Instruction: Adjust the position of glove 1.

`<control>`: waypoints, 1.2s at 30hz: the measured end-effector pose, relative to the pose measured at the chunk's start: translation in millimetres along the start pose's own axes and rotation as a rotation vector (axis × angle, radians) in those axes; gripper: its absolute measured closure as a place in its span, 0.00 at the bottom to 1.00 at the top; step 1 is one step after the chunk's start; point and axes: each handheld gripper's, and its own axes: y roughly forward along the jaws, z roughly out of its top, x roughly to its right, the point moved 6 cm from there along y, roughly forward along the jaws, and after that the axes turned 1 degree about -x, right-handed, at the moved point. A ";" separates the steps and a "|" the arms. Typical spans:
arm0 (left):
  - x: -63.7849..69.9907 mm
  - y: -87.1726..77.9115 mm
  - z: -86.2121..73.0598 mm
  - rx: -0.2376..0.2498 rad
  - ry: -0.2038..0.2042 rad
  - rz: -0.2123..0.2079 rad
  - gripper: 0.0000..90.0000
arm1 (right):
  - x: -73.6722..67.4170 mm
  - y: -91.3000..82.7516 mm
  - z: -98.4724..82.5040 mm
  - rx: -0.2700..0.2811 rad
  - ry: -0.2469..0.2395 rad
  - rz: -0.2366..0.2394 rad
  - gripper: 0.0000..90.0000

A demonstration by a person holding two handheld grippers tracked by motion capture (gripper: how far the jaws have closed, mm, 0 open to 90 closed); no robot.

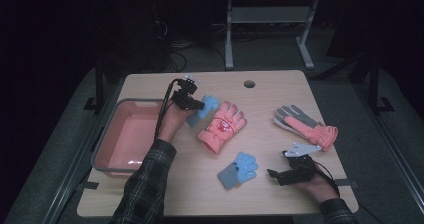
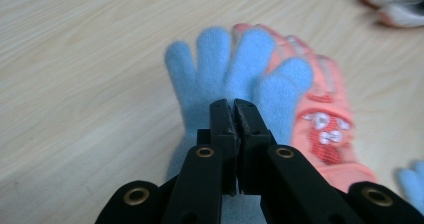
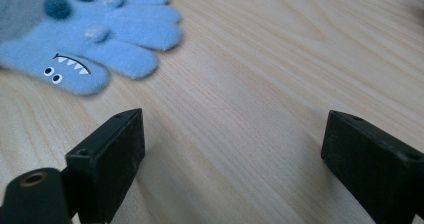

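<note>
Pinching a blue glove (image 2: pixel 235 74) by its palm, the left gripper (image 1: pixel 196 104) has its fingers clenched on the fabric, holding it above the desk (image 1: pixel 260 194) just beside the bin (image 1: pixel 107 139), probably its destination. The right gripper (image 1: pixel 276 175) rests released near the desk's front edge, beside the matching glove (image 1: pixel 239 170), with bare wood around it.

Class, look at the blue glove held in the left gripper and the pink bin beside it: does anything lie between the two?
Nothing visible does. The left gripper is shut on the blue glove, held off the table. The pink bin sits open just to its left, with only the person's hand in between. The orange glove lies on the other side.
</note>
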 end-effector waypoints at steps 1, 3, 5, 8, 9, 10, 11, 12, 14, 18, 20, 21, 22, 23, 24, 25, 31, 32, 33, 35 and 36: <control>2.4 -2.4 0.1 0.007 0.005 -0.010 0.98 | 0.0 0.0 0.0 0.000 -0.001 0.000 0.11; 4.9 -4.8 -0.2 0.008 0.009 -0.016 0.98 | 0.0 0.0 0.0 0.000 0.000 0.000 0.11; 12.8 -12.5 -0.8 0.020 0.020 -0.040 0.98 | 0.1 -0.1 0.0 -0.001 -0.001 0.001 0.11; 21.0 -20.3 -1.7 0.030 0.034 -0.057 0.98 | 0.1 -0.1 0.0 -0.001 -0.002 0.000 0.11; 24.1 -22.3 -2.3 0.032 0.039 -0.061 0.98 | -0.1 -0.2 -0.1 0.000 -0.001 0.000 0.12; 26.6 -24.2 -3.1 0.032 0.050 -0.063 0.98 | -0.1 -0.4 -0.1 0.001 0.002 -0.002 0.14; 26.6 -24.2 -3.1 0.032 0.050 -0.063 0.98 | -0.4 -1.9 0.3 0.003 0.005 -0.002 0.19; 29.4 -26.2 -4.0 0.035 0.056 -0.067 0.98 | -0.4 -1.9 0.3 0.003 0.005 -0.002 0.19; 36.5 -31.1 -7.7 0.040 0.073 -0.078 0.98 | -3.8 -6.8 3.8 0.028 0.009 0.026 0.44; 45.1 -35.1 -13.6 0.050 0.078 -0.104 0.98 | -16.0 -11.5 10.2 0.051 -0.010 0.104 0.79; 49.4 -35.9 -16.5 0.046 0.085 -0.118 0.98 | -23.3 -9.7 12.2 0.041 -0.019 0.148 0.92; 51.7 -36.3 -17.4 0.052 0.087 -0.122 0.98 | -26.4 -8.0 13.4 0.042 -0.037 0.165 0.97; 54.2 -37.0 -18.0 0.057 0.088 -0.129 0.98 | -31.0 -6.6 14.5 0.034 -0.034 0.187 1.00; 54.2 -37.0 -18.0 0.057 0.088 -0.129 0.98 | -35.2 -4.8 15.8 0.036 -0.044 0.208 1.00; 58.1 -39.3 -19.4 0.057 0.098 -0.142 0.98 | -39.5 -3.2 17.4 0.036 -0.055 0.231 1.00; 60.5 -40.1 -19.9 0.059 0.100 -0.146 0.98 | -44.5 -1.1 19.1 0.039 -0.062 0.251 1.00; 72.5 -43.5 -24.2 0.073 0.120 -0.154 0.98 | -75.5 14.8 29.8 0.019 -0.135 0.332 1.00; 72.5 -43.5 -24.2 0.073 0.120 -0.154 0.98 | -79.2 18.0 31.4 0.013 -0.143 0.339 1.00; 75.2 -42.7 -26.5 0.072 0.124 -0.158 0.98 | -82.4 21.2 32.8 0.010 -0.148 0.342 1.00; 76.6 -42.3 -27.5 0.073 0.121 -0.165 0.98 | -85.3 23.9 34.2 0.010 -0.156 0.346 1.00; 78.4 -42.1 -29.7 0.065 0.132 -0.167 0.98 | -89.9 27.8 36.7 0.011 -0.160 0.355 1.00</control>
